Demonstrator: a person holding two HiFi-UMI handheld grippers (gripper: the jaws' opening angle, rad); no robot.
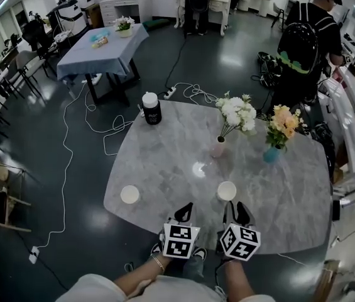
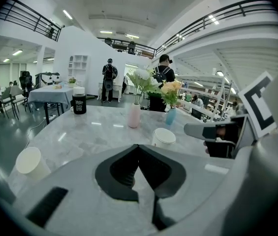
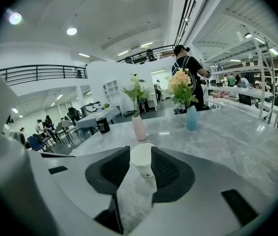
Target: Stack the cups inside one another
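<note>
- Cups first: one white paper cup (image 1: 226, 190) is at the near right of the grey marble table (image 1: 164, 162). It's upright between the tips of the right gripper (image 1: 237, 210), and the jaws are clamped on its sides.
- The second cup (image 1: 129, 194) stands upright at the near left, well apart from the other one, with nothing touching it.
- The left gripper (image 1: 185, 211) is pinched closed with nothing in it, just beside the right one.
- Farther back there's a pink vase (image 1: 218, 146) with white flowers, and a blue vase (image 1: 271, 154) with orange flowers to its right. A black jar (image 1: 151, 109) is at the far left.
</note>
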